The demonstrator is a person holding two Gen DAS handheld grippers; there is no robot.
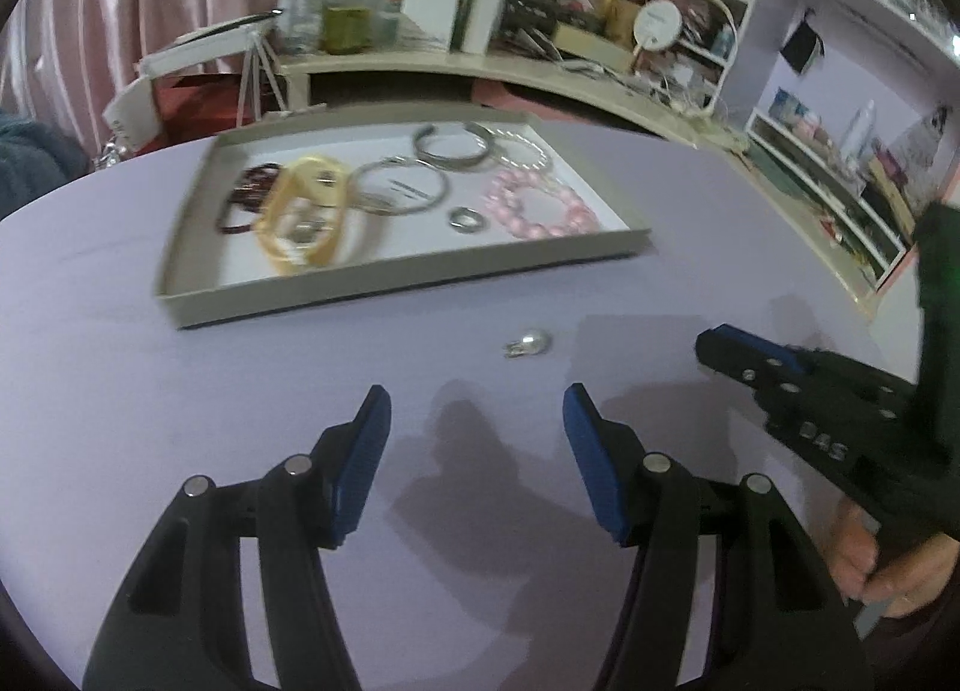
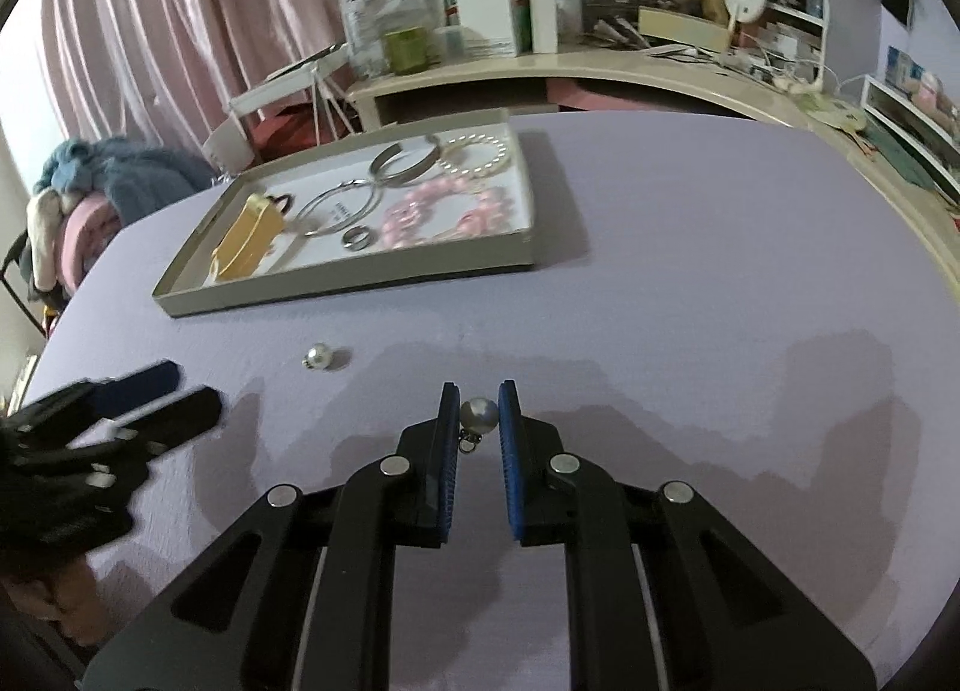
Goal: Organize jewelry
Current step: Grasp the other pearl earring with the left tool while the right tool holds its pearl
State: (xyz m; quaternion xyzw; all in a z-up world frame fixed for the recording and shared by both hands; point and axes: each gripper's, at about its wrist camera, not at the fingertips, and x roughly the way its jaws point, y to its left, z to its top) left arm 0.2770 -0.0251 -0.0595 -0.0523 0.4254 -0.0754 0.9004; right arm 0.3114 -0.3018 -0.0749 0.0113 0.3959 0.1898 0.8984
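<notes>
Your right gripper (image 2: 479, 412) sits at lower centre of the right wrist view, its blue pads clamped on a pearl earring (image 2: 479, 414); the bead is pinched between the tips and its small metal fitting hangs just below. A second pearl earring (image 2: 317, 357) lies loose on the lilac table (image 2: 690, 295), left of centre in that view, apart from both grippers. In the left wrist view the same loose earring (image 1: 528, 343) lies at mid-frame, just beyond and between the tips of your left gripper (image 1: 477, 433), whose fingers stand well apart with nothing between them. Your right gripper (image 1: 717, 346) enters that view from the right edge; a hand (image 1: 888, 565) shows at lower right beneath it. The tray (image 1: 384, 286) lies beyond the loose earring in the upper middle of both views, on the table. In it: a yellow bangle (image 1: 306, 214) at left, dark bead bracelets (image 1: 249, 196) beside it, silver hoops (image 1: 399, 187) at centre, a silver cuff (image 1: 450, 148) at the back, a pink bead bracelet (image 1: 540, 202) at right, a small ring (image 1: 467, 219) near the front wall. Motion blur softens the tray contents. A cluttered shelf (image 1: 480, 67) runs across the top of the frame.
</notes>
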